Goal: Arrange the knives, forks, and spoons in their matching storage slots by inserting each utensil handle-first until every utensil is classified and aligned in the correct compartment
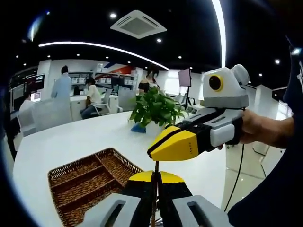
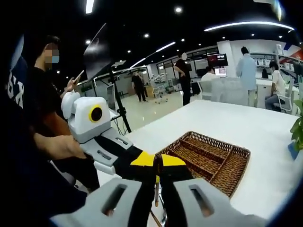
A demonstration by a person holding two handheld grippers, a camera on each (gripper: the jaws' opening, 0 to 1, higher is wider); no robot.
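- Presently, left hand-held gripper point(image 1: 156, 177) and right hand-held gripper point(image 2: 157, 166): jaws together, both pinching one thin utensil point(image 1: 155, 189) above the near surface point(image 1: 71, 137).
- Wicker tray point(image 1: 90, 182): far-left, below.
- Risk: opposing pulls could twist the utensil loose.

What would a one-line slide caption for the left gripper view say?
Left gripper shut on a thin utensil handle, right gripper meeting it above a wicker tray on a white table.
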